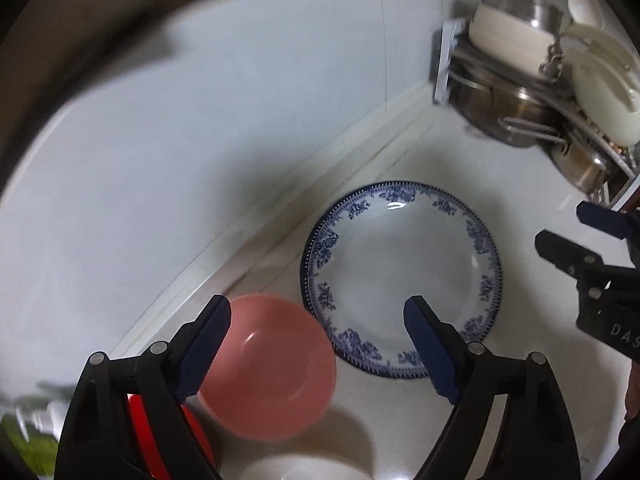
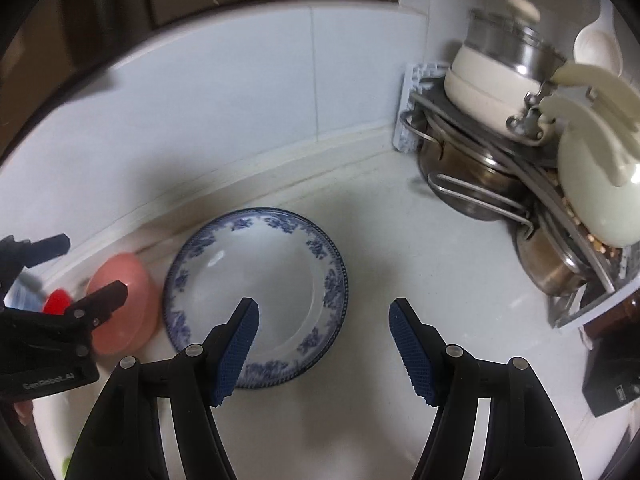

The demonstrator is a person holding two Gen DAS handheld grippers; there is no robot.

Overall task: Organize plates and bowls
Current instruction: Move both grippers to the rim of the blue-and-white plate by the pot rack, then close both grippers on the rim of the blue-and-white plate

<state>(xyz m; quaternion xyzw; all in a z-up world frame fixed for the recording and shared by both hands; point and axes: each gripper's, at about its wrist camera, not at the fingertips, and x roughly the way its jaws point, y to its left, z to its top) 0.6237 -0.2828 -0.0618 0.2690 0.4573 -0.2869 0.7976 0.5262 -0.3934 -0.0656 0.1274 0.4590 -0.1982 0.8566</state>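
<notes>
A blue-and-white patterned plate (image 1: 400, 264) (image 2: 260, 272) lies flat on the white counter near the wall. Left of it sits a pink bowl (image 1: 272, 372) (image 2: 132, 328), touching or nearly touching the plate's rim. My left gripper (image 1: 318, 316) (image 2: 90, 266) hovers open above the bowl and the plate's left edge, with its left pad over the bowl's rim and nothing gripped. My right gripper (image 2: 324, 312) (image 1: 562, 226) is open over the plate's right side, also with nothing in it.
A red object (image 1: 200, 432) (image 2: 56, 300) lies beside the pink bowl, and a white bowl's rim (image 1: 296, 470) shows at the bottom edge. A rack of steel pots and cream lids (image 1: 520, 92) (image 2: 500, 152) fills the right corner. A black box (image 2: 612, 380) sits at the right.
</notes>
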